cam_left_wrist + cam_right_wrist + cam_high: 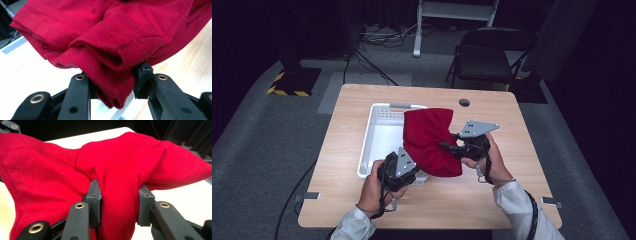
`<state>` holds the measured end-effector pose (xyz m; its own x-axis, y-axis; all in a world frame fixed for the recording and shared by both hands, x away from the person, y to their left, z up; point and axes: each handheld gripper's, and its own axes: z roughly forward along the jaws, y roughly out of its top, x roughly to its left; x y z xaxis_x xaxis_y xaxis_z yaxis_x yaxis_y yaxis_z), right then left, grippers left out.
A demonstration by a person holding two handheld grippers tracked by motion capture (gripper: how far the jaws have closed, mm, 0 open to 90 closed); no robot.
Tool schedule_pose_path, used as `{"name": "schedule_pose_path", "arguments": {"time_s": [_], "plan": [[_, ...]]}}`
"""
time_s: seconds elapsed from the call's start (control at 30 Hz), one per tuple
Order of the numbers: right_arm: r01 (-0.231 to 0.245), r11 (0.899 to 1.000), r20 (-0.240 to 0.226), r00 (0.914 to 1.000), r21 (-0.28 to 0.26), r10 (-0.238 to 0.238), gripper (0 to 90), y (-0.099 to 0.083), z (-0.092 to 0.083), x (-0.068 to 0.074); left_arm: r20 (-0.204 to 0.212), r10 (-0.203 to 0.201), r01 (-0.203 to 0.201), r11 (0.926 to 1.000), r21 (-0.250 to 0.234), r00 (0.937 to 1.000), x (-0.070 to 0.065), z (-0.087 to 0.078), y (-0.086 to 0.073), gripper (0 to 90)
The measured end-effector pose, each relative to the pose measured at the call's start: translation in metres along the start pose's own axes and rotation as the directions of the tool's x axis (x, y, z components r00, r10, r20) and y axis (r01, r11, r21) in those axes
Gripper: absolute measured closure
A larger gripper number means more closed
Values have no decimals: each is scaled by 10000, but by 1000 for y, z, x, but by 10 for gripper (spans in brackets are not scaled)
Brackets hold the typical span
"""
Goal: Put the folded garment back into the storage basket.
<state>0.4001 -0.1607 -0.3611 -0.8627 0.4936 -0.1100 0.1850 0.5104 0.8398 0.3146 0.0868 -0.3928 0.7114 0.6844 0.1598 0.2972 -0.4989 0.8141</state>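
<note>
while both claws pinch it, the red garment (pixel 430 140) hangs bunched over the near right corner of the white basket (pixel 377 135). left claw (pixel 112 85) is clamped on a ribbed hem fold, right claw (pixel 119 202) clamped on a thick bunch of cloth. looks like the carry step, w/ the garment mid-air btwn basket and worktop (pixel 512 130). next move prob needs both hands travelling together, lifting clear of the basket rim. bare wood to the right gives room; near edge is close.
</note>
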Motion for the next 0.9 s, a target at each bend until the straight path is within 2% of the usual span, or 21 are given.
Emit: {"name": "schedule_pose_path", "arguments": {"time_s": [0.17,0.43,0.9], "plan": [[-63,10000,-128,9999,9,63,635,3,11,2,-125,-220,220,9998,7,9997,6,-3,-7,649],[132,9998,-185,9997,139,-129,635,11,28,7,-382,-388,394,9991,162,9985,15,-6,-15,647],[200,9994,-303,9994,293,-191,635,20,47,13,-697,-742,750,9971,94,9948,24,-11,-27,647]]}}
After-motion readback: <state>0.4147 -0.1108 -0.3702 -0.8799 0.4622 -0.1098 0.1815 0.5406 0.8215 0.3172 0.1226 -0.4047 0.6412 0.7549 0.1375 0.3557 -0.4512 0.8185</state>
